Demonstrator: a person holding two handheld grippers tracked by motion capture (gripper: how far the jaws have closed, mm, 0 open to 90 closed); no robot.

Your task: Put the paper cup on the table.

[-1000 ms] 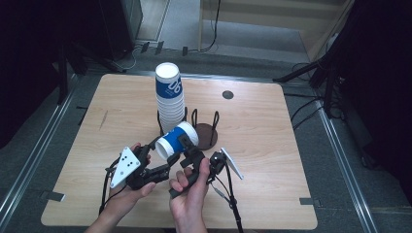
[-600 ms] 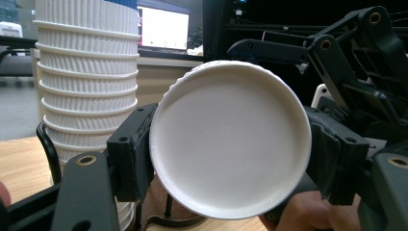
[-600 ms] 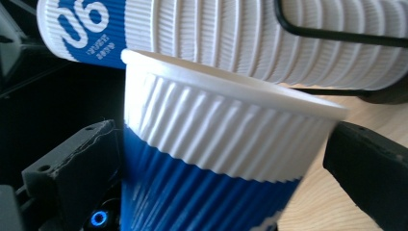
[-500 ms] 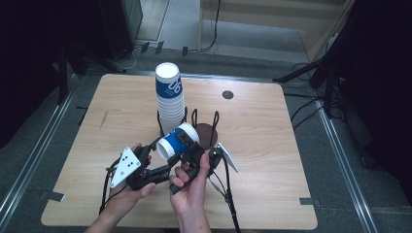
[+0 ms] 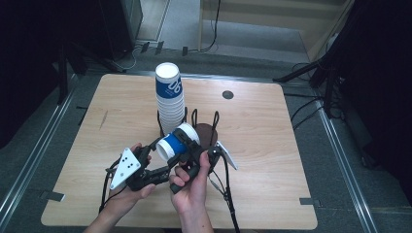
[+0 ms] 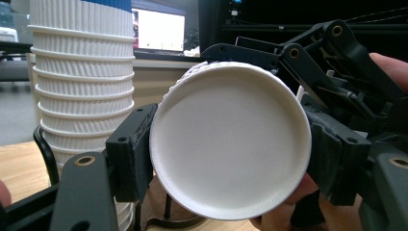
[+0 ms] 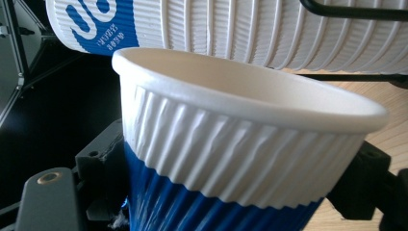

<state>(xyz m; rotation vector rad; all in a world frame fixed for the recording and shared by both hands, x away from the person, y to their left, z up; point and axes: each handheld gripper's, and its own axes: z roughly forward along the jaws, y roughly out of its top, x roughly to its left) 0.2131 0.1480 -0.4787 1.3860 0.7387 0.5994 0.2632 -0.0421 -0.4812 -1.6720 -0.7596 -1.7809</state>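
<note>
A blue-and-white ribbed paper cup is held tilted on its side above the near middle of the wooden table, just before the cup stack in its black wire holder. It is clamped by both the left gripper and the right gripper.

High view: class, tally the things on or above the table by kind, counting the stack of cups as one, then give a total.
Stack of cups: 1
Single cup, held on its side between both grippers: 1
Black wire holder: 1
Grippers, left gripper and right gripper: 2
Total: 5
</note>
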